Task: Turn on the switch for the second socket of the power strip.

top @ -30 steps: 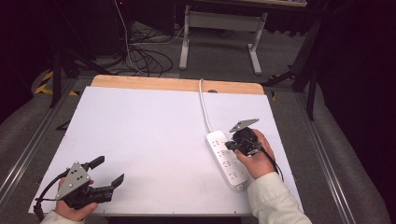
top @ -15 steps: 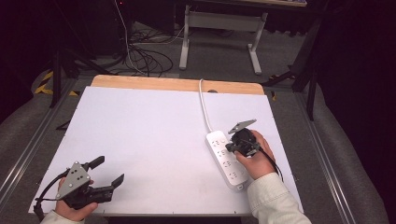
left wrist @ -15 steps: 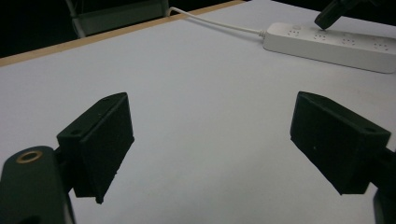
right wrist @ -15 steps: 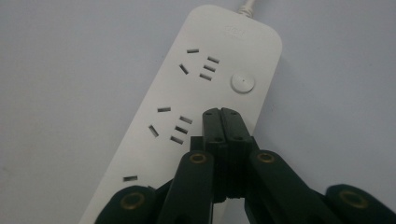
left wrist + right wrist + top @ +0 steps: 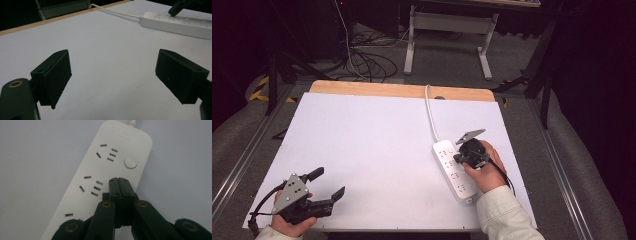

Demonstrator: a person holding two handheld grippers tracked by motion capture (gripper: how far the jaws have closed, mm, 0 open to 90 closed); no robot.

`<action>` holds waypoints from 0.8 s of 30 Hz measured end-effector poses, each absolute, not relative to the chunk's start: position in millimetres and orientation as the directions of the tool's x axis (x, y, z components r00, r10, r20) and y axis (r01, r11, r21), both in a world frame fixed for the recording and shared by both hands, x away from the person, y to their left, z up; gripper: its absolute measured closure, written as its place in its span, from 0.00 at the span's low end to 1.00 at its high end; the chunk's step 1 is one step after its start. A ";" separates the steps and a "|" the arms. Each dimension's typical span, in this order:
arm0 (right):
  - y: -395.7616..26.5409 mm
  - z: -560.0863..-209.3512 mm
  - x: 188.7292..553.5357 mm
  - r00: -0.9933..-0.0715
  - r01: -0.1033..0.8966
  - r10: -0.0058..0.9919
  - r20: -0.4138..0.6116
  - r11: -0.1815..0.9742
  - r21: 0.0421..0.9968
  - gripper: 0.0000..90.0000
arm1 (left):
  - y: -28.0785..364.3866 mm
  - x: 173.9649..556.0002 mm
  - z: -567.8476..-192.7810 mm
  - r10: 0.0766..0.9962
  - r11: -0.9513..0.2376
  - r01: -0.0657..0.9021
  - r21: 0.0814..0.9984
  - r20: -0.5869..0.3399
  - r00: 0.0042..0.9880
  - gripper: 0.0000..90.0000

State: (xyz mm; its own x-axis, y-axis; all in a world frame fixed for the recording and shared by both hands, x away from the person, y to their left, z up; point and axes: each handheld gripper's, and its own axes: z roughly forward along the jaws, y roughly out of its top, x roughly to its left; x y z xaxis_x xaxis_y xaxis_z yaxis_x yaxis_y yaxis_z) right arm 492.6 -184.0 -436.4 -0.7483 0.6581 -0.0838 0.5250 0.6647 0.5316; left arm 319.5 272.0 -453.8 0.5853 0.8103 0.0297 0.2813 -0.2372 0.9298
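A white power strip (image 5: 451,176) lies on the right part of the white table (image 5: 372,145), its cord (image 5: 430,112) running to the far edge. My right gripper (image 5: 457,159) points down at the strip with its jaws shut and nothing between them. In the right gripper view the closed tips (image 5: 118,180) sit over the strip (image 5: 100,165), just below its round button (image 5: 130,163) and beside the second socket; I cannot tell whether they touch. My left gripper (image 5: 328,183) rests at the near left corner, open and empty (image 5: 120,80), facing the strip (image 5: 180,23).
The table's wooden far edge (image 5: 402,90) has a cord hole where the cord leaves. Metal rails (image 5: 557,165) run along both sides. Loose cables (image 5: 362,60) and a white desk frame (image 5: 447,22) stand on the floor beyond.
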 end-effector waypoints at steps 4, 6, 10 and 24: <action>-184.2 -436.7 492.3 -0.748 0.526 0.658 -0.083 0.665 0.530 1.00 | 272.0 319.5 -453.7 0.810 -0.238 0.281 0.930 0.031 0.585 0.15; -184.4 -437.1 492.1 -0.747 0.527 0.660 -0.082 0.663 0.531 1.00 | 271.9 319.5 -453.8 0.810 -0.238 0.281 0.930 0.030 0.585 0.15; -184.8 -438.3 491.5 -0.742 0.531 0.666 -0.081 0.657 0.534 1.00 | 271.6 319.4 -453.9 0.811 -0.238 0.281 0.930 0.031 0.585 0.15; -184.7 -439.6 492.5 -0.735 0.547 0.675 -0.067 0.648 0.531 1.00 | 271.0 319.4 -454.2 0.811 -0.240 0.284 0.928 0.030 0.585 0.15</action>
State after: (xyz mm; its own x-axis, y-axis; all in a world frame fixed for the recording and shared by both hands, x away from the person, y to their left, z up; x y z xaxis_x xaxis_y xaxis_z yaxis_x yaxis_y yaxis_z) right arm 492.5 -184.7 -439.6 -0.7347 0.6751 -0.0669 0.5467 0.6476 0.5309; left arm 319.4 271.0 -454.2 0.5846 0.8108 0.0304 0.2841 -0.2396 0.9284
